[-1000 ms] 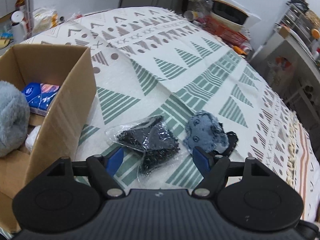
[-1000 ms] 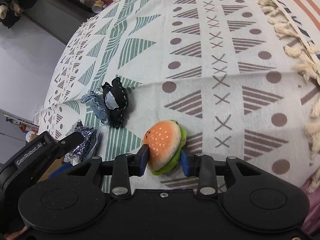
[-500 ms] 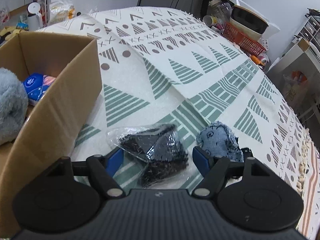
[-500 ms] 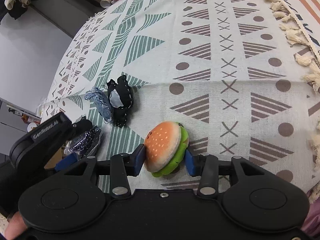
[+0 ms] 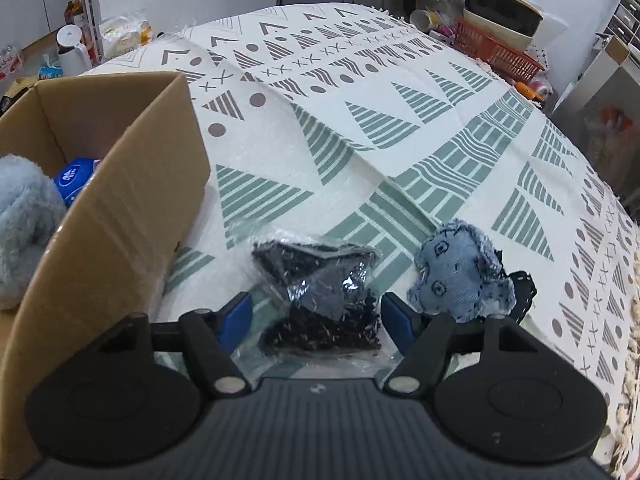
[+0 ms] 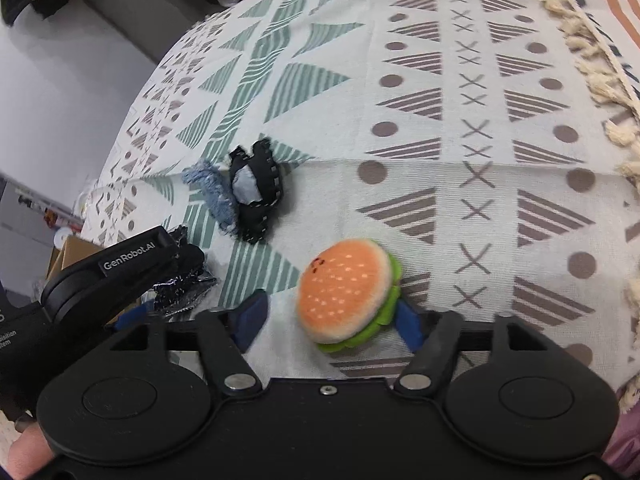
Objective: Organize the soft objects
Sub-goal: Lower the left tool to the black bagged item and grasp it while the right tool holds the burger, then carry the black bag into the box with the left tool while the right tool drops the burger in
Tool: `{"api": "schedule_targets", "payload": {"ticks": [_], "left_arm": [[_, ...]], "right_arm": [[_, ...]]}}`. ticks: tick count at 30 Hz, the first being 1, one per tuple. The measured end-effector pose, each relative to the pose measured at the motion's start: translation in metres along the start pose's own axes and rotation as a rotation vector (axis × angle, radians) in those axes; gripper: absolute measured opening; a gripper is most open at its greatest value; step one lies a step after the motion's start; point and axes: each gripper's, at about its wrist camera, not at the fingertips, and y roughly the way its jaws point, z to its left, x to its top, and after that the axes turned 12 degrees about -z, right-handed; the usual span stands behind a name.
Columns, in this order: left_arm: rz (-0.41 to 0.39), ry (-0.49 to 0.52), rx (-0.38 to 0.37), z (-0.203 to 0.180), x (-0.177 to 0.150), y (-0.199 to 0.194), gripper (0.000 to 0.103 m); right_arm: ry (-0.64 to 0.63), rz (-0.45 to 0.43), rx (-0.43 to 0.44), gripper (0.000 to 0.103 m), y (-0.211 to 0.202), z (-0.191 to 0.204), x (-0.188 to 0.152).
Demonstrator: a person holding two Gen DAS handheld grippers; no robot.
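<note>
A clear plastic bag of dark fabric (image 5: 320,296) lies on the patterned cloth, between the open blue fingers of my left gripper (image 5: 316,320). A blue denim soft toy (image 5: 460,272) lies just right of it, over a black stitched toy (image 6: 258,196). An open cardboard box (image 5: 120,216) stands at the left with a grey plush (image 5: 20,220) and a blue pack (image 5: 74,178) inside. My right gripper (image 6: 330,316) is open around a plush burger (image 6: 346,290), which touches the right finger; the left finger stands apart from it.
The patterned tablecloth (image 5: 360,132) covers the table, with a tasselled edge (image 6: 592,80) at the right. An orange basket (image 5: 496,52) with bowls, bottles and clutter stand beyond the far edge. My left gripper also shows in the right wrist view (image 6: 120,272).
My right gripper has opened; the burger now sits loose between its fingers. My left gripper has moved in closer over the plastic bag, still open.
</note>
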Motion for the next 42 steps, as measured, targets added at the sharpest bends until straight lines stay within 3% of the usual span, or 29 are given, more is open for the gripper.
{"api": "schedule_targets", "payload": {"ticks": [4,8,10,12,15,26,42], "left_arm": [[0.001,0.006,0.002,0.001,-0.001,-0.007,0.051],[0.005,0.008,-0.011,0.002,-0.003,-0.016,0.047],[0.0,0.014,-0.016,0.002,-0.004,-0.022,0.047],[-0.008,0.018,-0.025,0.003,-0.006,-0.029,0.047],[-0.027,0.022,-0.04,0.005,-0.004,-0.042,0.046],[-0.14,0.058,-0.151,0.018,0.018,-0.112,0.046],[-0.197,-0.005,-0.158,0.067,0.031,-0.154,0.046]], "right_arm": [[-0.054,-0.017,-0.027,0.076,0.004,0.008,-0.002],[-0.121,-0.051,-0.063,0.074,0.005,0.013,-0.005],[-0.155,-0.065,-0.081,0.069,0.006,0.016,-0.007],[-0.201,-0.09,-0.111,0.049,0.006,0.019,-0.01],[-0.223,-0.111,-0.122,0.044,0.003,0.018,-0.012],[-0.113,-0.133,-0.06,0.042,-0.03,0.002,-0.006],[-0.175,-0.233,0.055,0.042,-0.093,0.046,0.004]]}}
